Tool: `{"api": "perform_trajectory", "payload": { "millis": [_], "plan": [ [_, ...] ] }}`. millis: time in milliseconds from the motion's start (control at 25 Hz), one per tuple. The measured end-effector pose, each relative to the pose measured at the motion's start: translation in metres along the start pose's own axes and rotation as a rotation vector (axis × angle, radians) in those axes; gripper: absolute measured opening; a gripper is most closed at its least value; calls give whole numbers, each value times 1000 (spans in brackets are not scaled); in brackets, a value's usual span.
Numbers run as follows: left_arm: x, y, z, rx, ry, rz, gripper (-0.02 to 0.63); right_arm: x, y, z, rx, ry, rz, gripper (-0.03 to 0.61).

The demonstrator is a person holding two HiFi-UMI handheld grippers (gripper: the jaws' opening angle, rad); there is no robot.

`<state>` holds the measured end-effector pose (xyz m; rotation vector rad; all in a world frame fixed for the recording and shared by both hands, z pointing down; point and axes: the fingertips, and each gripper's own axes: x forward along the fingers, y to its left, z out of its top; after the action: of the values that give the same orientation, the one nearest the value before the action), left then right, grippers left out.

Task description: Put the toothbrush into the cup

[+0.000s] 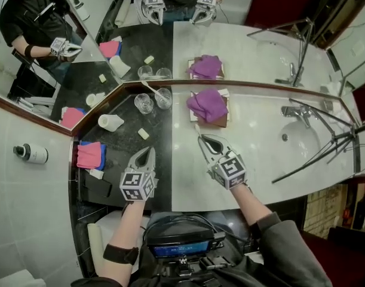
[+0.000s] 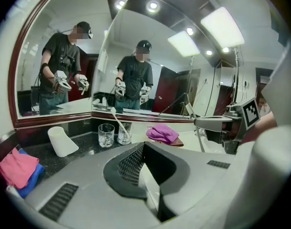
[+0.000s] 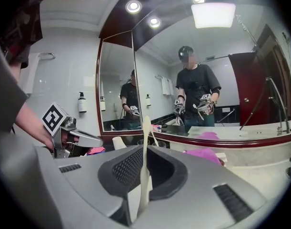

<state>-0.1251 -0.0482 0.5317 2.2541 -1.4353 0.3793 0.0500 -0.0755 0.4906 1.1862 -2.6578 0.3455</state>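
Right tongs (image 1: 204, 141) grip the toothbrush (image 3: 145, 142) lengthwise, tip protruding for lowering into the cup (image 1: 144, 103); left tongs (image 1: 147, 152), shut and empty, hover clear.

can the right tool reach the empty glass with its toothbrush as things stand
Probably yes: the right tool, holding the toothbrush, has open counter between it and the empty glass.

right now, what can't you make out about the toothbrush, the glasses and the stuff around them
- Bristle side of the toothbrush held in the right tool: its end is blurred in the right gripper view and too small in the head view.
- Empty glass: mostly hidden behind the tool and the toothbrush in the right gripper view.
- Print on the wall bottle: too small in the head view.
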Motion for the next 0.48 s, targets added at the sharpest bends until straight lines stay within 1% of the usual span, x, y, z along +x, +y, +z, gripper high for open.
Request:
{"api": "perform_trajectory", "payload": {
  "millis": [280, 480],
  "plan": [
    [-1, 40, 16, -7, -30, 51, 0, 88, 39, 35, -39, -50, 137, 43],
    [12, 74, 27, -19, -45, 72, 0, 156, 53, 64, -57, -84, 195, 41]
  ]
}}
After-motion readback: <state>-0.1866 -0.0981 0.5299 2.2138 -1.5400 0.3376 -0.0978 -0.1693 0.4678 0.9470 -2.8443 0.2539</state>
